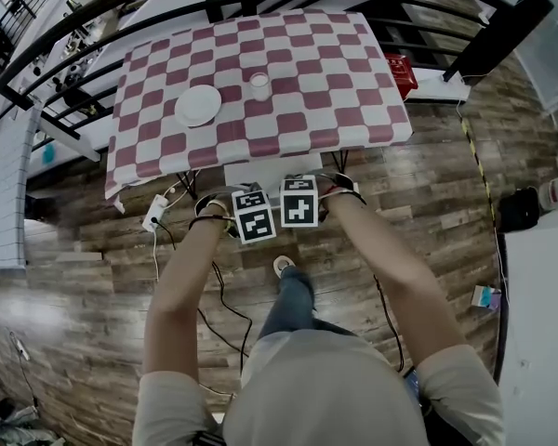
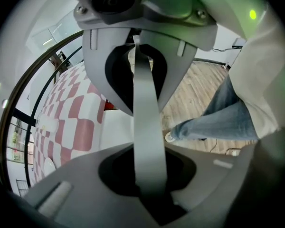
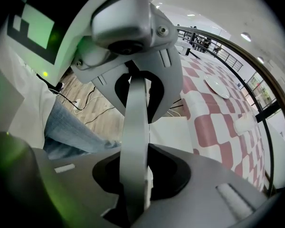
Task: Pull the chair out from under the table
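Two grippers, the left gripper (image 1: 253, 219) and right gripper (image 1: 299, 203), are seen side by side in the head view, just off the table's (image 1: 298, 110) near edge; the chair (image 1: 260, 171) is mostly hidden beneath them. In the left gripper view the jaws are clamped on its thin backrest (image 2: 145, 122). In the right gripper view the backrest (image 3: 135, 122) is likewise clamped, the contact lost in shadow.

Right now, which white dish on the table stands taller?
The cup, a small upright cylinder; the plate beside it lies flat and wide.

White plate (image 1: 197, 105) near cup (image 1: 259, 85); power strip (image 1: 155, 214) on wooden floor (image 1: 428, 203).
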